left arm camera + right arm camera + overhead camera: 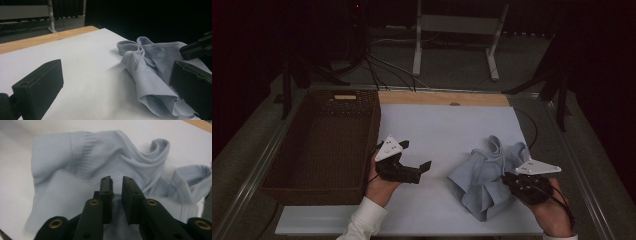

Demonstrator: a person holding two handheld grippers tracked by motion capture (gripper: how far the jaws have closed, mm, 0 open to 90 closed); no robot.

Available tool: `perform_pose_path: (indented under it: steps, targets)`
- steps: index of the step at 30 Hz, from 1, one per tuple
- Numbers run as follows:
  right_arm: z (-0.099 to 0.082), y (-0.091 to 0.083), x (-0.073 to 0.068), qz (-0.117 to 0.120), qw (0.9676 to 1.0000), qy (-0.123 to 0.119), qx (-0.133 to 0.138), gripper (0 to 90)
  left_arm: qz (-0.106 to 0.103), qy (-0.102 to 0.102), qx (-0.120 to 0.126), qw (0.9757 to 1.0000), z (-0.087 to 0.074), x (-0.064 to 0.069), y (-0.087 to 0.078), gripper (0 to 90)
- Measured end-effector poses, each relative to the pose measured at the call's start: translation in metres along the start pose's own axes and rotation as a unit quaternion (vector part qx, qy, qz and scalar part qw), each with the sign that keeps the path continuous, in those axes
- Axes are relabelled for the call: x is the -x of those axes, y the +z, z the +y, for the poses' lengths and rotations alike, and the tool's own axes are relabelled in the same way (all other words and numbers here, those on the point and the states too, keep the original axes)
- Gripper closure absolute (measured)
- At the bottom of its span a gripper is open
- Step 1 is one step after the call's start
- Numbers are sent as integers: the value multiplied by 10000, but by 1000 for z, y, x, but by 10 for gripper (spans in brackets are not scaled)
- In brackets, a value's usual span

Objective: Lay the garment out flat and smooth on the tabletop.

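While the left claw point(416, 161) waits spread wide above the bare worktop point(432, 125), just beside the basket point(319, 145), the right claw point(508, 179) works at the near right edge of the garment point(484, 175). That garment, a pale blue crumpled piece with ribbed cuffs, lies on the right half of the worktop, well apart from the basket. In the right claw view the jaws stand nearly together with a narrow gap between them, over the cloth point(82, 165); whether a fold is pinched there cannot be told, since no fabric shows clearly in the gap.

Step in hand, as judged: taking a hold on the garment edge to spread or fold it. The next move calls for a confirmed pinch on one layer before any lift, and for the left claw to cross to the far cuff point(130, 48) so both edges can be drawn apart evenly.
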State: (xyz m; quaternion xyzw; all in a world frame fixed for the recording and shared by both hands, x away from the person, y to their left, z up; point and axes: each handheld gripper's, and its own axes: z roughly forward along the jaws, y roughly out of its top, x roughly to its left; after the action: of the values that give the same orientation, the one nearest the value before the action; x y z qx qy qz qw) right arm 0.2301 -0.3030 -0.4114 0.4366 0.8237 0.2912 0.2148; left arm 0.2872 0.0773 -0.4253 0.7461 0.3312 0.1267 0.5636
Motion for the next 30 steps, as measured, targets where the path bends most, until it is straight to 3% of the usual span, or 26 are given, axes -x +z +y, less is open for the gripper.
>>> perform_pose_path:
  steps: [3,9,10,11,12,15,20,30]
  targets:
    - [-4,-5,7,-74,9999,135,45,735,-4,-3,1,10000,0,0,0,4]
    - [-3,-5,16,-342,9974,461,425,414,-30,28,-29,10000,-1,2,3,4]
    - [-3,-5,16,-342,9974,461,425,414,-30,28,-29,10000,-1,2,3,4]
    - [-2,-6,17,-361,9961,512,618,311,-37,21,-29,10000,-1,2,3,4]
    - [-2,-6,17,-361,9961,512,618,311,-37,21,-29,10000,-1,2,3,4]
    - [-2,-5,19,-415,9932,614,897,188,-48,33,-42,10000,-1,3,4,4]
    - [-4,-3,24,-523,9883,799,1191,145,-55,52,-39,10000,-2,4,5,4]
    - [-10,3,27,-556,9833,871,1498,107,-139,205,-122,9996,-6,15,17,7]
